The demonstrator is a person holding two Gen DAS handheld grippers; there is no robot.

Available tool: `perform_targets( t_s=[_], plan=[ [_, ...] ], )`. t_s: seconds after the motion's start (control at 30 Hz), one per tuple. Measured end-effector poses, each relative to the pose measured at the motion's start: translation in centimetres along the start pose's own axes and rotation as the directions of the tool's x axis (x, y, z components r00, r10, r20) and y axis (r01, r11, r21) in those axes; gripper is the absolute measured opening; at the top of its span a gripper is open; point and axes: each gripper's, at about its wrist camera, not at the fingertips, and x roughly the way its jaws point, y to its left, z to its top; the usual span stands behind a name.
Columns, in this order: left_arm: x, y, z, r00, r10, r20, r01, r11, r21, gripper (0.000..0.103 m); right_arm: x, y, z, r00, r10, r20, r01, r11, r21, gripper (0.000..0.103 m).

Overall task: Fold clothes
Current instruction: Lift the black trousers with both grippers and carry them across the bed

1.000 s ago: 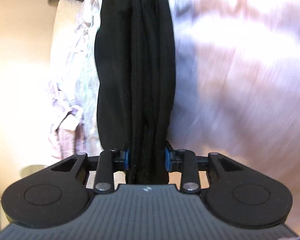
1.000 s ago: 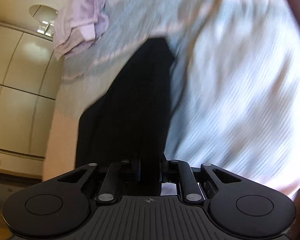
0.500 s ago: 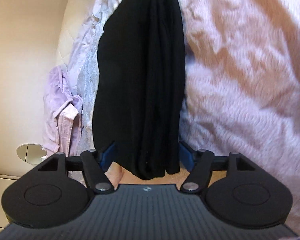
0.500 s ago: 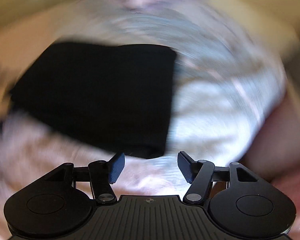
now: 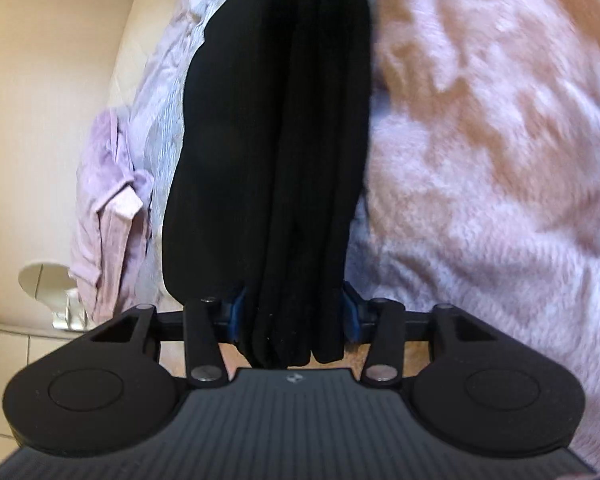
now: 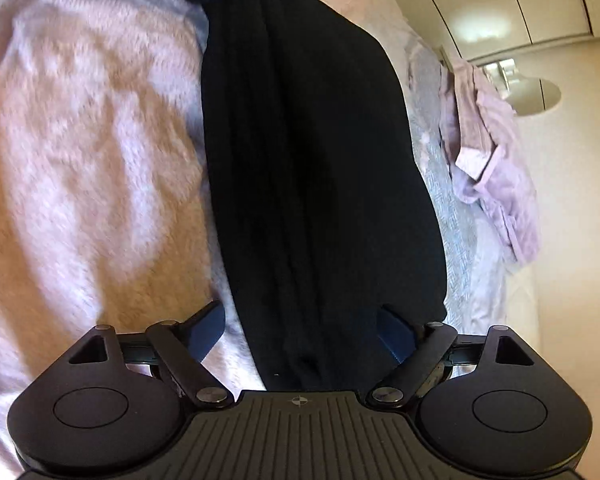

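Your left wrist camera sits close behind its jaws, looking along them and down the black garment (image 5: 276,128) on the bed. Your right wrist camera looks back from the opposite end, equally close. Both views share the garment, the pink blanket (image 5: 480,140) and the lilac clothes (image 6: 496,168).

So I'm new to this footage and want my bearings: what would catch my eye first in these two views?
A long black garment runs up the middle of both views, lying bunched in lengthwise folds on a fluffy pink blanket. The left gripper has its blue pads at either side of one end, while the right gripper, jaws just opened wide, straddles the other end. A crumpled lilac garment lies at the bed's edge.
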Motion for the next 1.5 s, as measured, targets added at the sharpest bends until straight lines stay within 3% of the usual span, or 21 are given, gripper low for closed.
perform_targets(
  t_s=[0.27, 0.3, 0.37, 0.43, 0.47, 0.5, 0.63, 0.93, 1.07, 1.27, 1.4, 1.5],
  plan=[
    [-0.1, 0.5, 0.3, 0.999, -0.041, -0.035, 0.037, 0.994, -0.103, 0.053, 2.2, -0.7, 0.2, 0.999, -0.010, 0.043, 0.013, 0.996, -0.085, 0.085],
    [-0.2, 0.7, 0.2, 0.998, -0.039, -0.054, 0.032, 0.991, -0.128, 0.055, 2.3, -0.7, 0.2, 0.999, -0.008, 0.045, 0.012, 0.996, -0.089, 0.085],
    [-0.1, 0.8, 0.1, 0.986, 0.001, -0.169, -0.037, 0.978, -0.206, 0.057, 2.4, -0.6, 0.2, 0.999, -0.005, 0.050, 0.010, 0.995, -0.096, 0.085],
    [0.0, 0.8, 0.1, 0.986, -0.002, -0.164, -0.033, 0.978, -0.206, 0.058, 2.6, -1.1, 0.4, 0.999, 0.002, 0.047, 0.001, 0.997, -0.077, 0.084],
    [0.3, 1.0, 0.2, 0.987, -0.005, -0.162, -0.029, 0.978, -0.204, 0.058, 2.7, -1.3, 0.5, 0.999, 0.006, 0.045, -0.003, 0.998, -0.068, 0.071],
    [0.4, 1.2, 0.2, 0.987, -0.008, -0.160, -0.025, 0.979, -0.203, 0.055, 2.6, -1.5, 0.6, 0.999, 0.018, 0.042, -0.016, 0.998, -0.056, 0.049],
    [0.2, 1.3, 0.2, 0.988, -0.028, -0.152, -0.002, 0.980, -0.197, 0.043, 1.8, -1.9, 0.7, 0.999, 0.022, 0.043, -0.020, 0.999, -0.049, 0.032],
    [0.4, 2.0, 0.3, 0.985, -0.084, -0.152, 0.041, 0.964, -0.264, 0.038, 1.8, -1.6, 1.0, 0.999, 0.033, 0.023, -0.032, 0.999, -0.042, 0.031],
    [0.4, 2.4, 0.2, 0.984, -0.098, -0.149, 0.055, 0.961, -0.270, 0.037, 2.6, -1.5, 1.2, 1.000, 0.020, 0.019, -0.018, 0.996, -0.091, 0.044],
    [0.4, 2.7, 0.2, 0.982, -0.115, -0.150, 0.070, 0.959, -0.275, 0.038, 3.1, -2.0, 1.1, 0.998, 0.056, 0.014, -0.055, 0.995, -0.086, 0.046],
    [0.4, 2.8, 0.2, 0.982, -0.112, -0.150, 0.070, 0.962, -0.264, 0.041, 2.7, -2.9, 1.3, 0.998, 0.068, 0.016, -0.067, 0.996, -0.066, 0.029],
    [0.4, 2.2, 0.3, 0.985, -0.078, -0.153, 0.046, 0.978, -0.205, 0.046, 2.2, -3.7, 1.6, 0.997, 0.077, 0.014, -0.076, 0.996, -0.036, 0.022]
  ],
)
